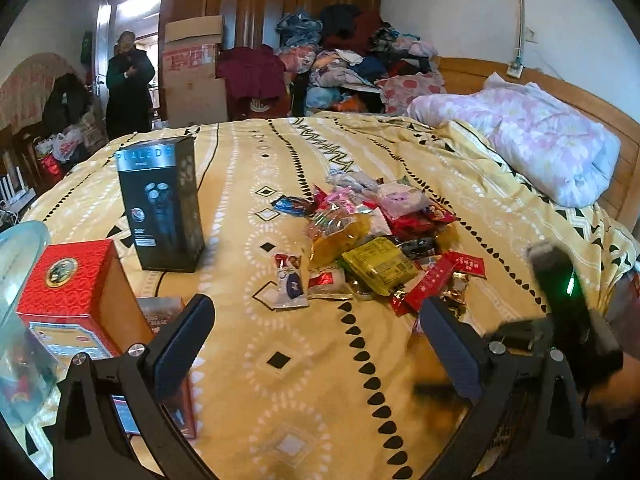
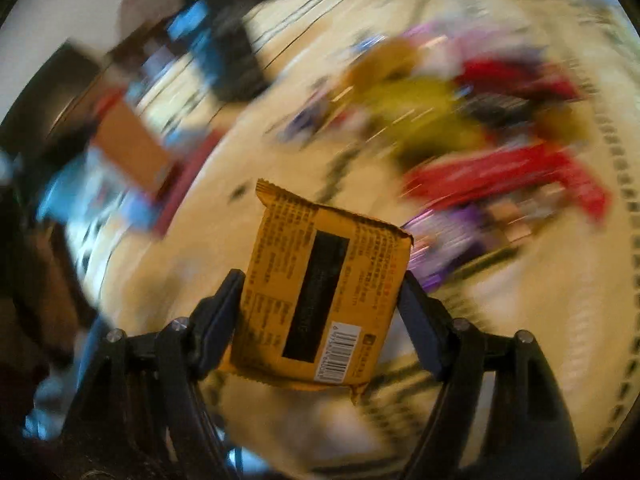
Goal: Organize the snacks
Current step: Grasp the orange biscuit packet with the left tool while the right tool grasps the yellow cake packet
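Right claw (image 2: 320, 312) grips an orange packet (image 2: 320, 300) by its side edges, pads pressed on both sides, held above the bed (image 1: 304, 400), near side of the snack pile (image 1: 376, 248). Left claw (image 1: 316, 344) stands open and empty, short of the pile. Right view is smeared, apart from the packet.

Risks, judged:
- Edge grip on a slick wrapper; a fast swing may let the packet twist or slide out.
- Soft bed; a dropped packet lands among the pile and mixes.
- Black box (image 1: 164, 204) left of the pile stands tall; a left sweep could topple it.
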